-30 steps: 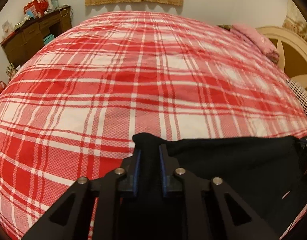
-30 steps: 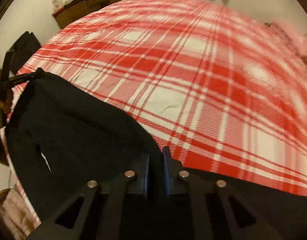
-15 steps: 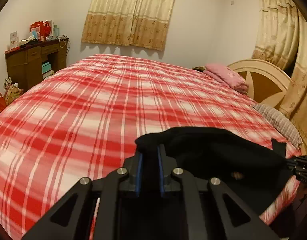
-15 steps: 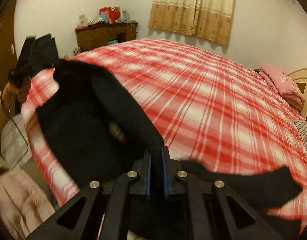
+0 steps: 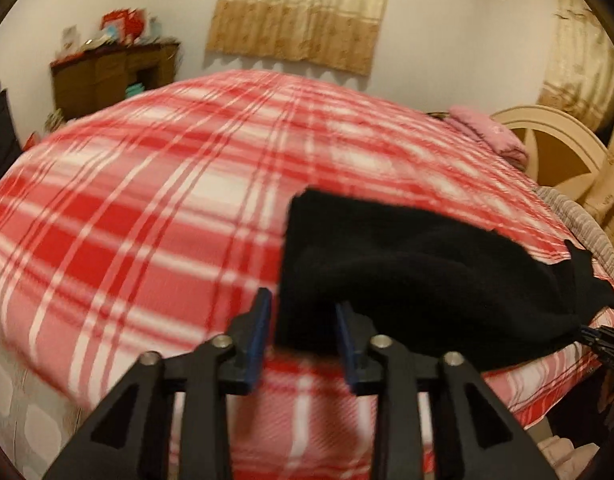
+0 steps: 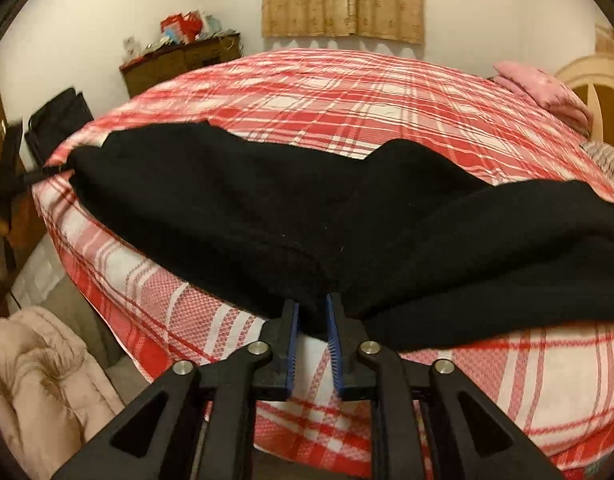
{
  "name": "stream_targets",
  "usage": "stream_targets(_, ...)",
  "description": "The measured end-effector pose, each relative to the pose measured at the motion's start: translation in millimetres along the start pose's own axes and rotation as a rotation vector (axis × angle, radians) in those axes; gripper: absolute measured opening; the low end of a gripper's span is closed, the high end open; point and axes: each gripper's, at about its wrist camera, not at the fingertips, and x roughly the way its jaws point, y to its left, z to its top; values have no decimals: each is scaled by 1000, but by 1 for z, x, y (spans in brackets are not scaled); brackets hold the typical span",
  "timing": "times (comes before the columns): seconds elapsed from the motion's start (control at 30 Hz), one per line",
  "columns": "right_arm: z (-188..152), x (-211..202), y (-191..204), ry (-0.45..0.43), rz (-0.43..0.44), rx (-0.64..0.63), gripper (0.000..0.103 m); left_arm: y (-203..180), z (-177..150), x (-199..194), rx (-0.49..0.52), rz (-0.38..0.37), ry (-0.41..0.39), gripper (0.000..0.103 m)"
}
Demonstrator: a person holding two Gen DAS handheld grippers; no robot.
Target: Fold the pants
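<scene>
left hand-held gripper [image 5: 303,320] just opening, black pants [image 5: 407,280] between

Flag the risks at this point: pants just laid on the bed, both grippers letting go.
1. The black pants lie near the bed edge; cloth close to that edge could slide off.
2. Both sets of jaws have just been opening, yet cloth still sits between the left gripper pads and the right gripper pads. Pulling back may snag and drag it.
3. The pants look bunched and overlapped on the right, so the next fold may come out crooked.
</scene>
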Motion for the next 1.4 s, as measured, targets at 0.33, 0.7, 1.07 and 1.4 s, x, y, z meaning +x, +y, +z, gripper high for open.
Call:
stream_targets(0.33,29,-35,-3,-133,132,93,62,24,15,-52,22,198,-102,63)
stream_targets(0.7,129,47,52,-115,263,37,62,-87,55,-2,157,95,-182,64)
stream_targets(1.07,152,117,48,-8,363,86,62,-75,-41,21,219,223,-92,64)
stream_targets(1.4,131,124,84,131,444,-76,62,-77,-41,27,203,227,-97,69)
